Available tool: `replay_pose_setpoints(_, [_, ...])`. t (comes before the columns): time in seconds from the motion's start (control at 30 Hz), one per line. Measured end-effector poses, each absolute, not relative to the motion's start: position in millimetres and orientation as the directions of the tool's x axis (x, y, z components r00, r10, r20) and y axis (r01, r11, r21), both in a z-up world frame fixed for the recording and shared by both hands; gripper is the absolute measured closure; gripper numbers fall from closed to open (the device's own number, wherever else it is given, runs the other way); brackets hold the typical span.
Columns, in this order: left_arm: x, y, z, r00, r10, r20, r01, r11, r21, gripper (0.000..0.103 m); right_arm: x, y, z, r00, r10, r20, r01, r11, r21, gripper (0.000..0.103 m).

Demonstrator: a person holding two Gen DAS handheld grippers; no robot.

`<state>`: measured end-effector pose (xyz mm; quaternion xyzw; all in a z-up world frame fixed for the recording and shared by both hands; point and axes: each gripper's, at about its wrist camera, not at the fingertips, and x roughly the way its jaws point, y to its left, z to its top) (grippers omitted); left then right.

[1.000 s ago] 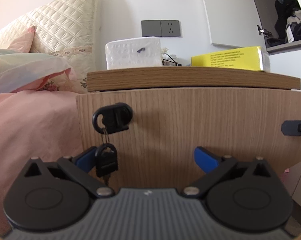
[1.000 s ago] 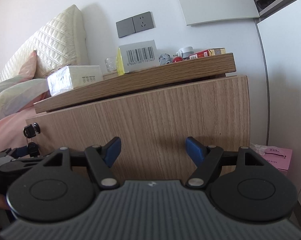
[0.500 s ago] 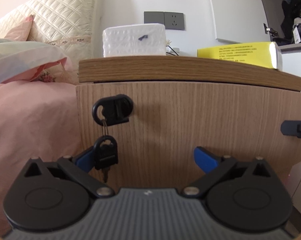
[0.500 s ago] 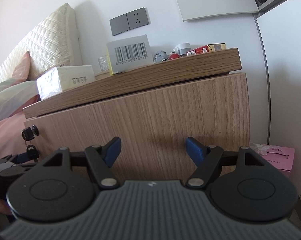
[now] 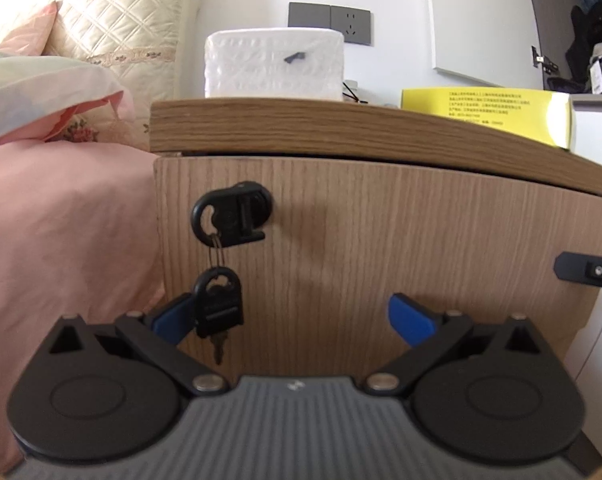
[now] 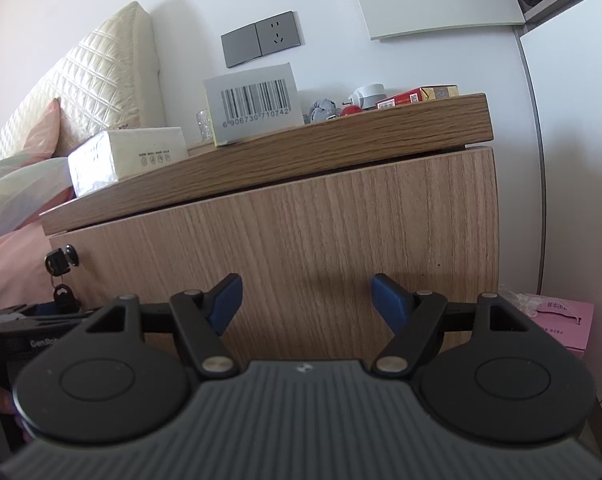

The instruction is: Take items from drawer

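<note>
Left wrist view: left tongs [image 5: 291,318] spread wide, empty, facing the closed drawer [image 5: 381,248]; a key [image 5: 219,308] hangs beside one blue fingertip [image 5: 173,318]. Right tongs [image 6: 307,300] gape wide too, empty, before the drawer's right half. Tissues [image 5: 275,64] sit above.

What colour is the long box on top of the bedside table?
The box is bright yellow with small dark print. The left wrist view shows it best.

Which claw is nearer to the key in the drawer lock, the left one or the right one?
Left. The left claw sits just below the key, slightly right of it. The right claw faces the drawer front farther right.
</note>
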<state>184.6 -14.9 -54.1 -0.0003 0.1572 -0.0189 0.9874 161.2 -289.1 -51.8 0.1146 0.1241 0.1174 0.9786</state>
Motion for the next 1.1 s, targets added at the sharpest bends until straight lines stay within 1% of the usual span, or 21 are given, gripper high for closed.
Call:
replay_pose_setpoints(0.47, [193, -23, -57, 0.951, -0.003, -0.309, 0.014, 0.999, 0.034, 0.001, 166, -292, -56, 0.948, 0.254, -0.191, -0.192, 0.937, 0.292, 0.028])
replay_pose_setpoints(0.6, [192, -20, -55, 0.946, -0.014, -0.323, 0.019, 1.000, 0.010, 0.001, 166, -292, -55, 0.948, 0.253, -0.195, -0.191, 0.938, 0.289, 0.028])
replay_pose_setpoints(0.73, [184, -20, -50, 0.947, -0.030, -0.319, 0.030, 1.000, -0.003, 0.001, 160, -291, -53, 0.948, 0.252, -0.194, -0.194, 0.941, 0.276, 0.028])
replay_pose_setpoints(0.83, [177, -17, -45, 0.946, -0.037, -0.322, 0.026, 0.999, -0.037, 0.001, 152, -289, -48, 0.951, 0.246, -0.188, -0.195, 0.947, 0.254, 0.028])
replay_pose_setpoints(0.97, [165, -7, -39, 0.938, -0.043, -0.344, 0.004, 0.993, -0.114, 0.001, 138, -284, -45, 0.951, 0.246, -0.185, -0.203, 0.953, 0.227, 0.028])
replay_pose_setpoints(1.1, [149, -9, -36, 0.936, -0.053, -0.347, 0.011, 0.993, -0.121, 0.001, 123, -279, -46, 0.947, 0.260, -0.188, -0.218, 0.952, 0.216, 0.028])
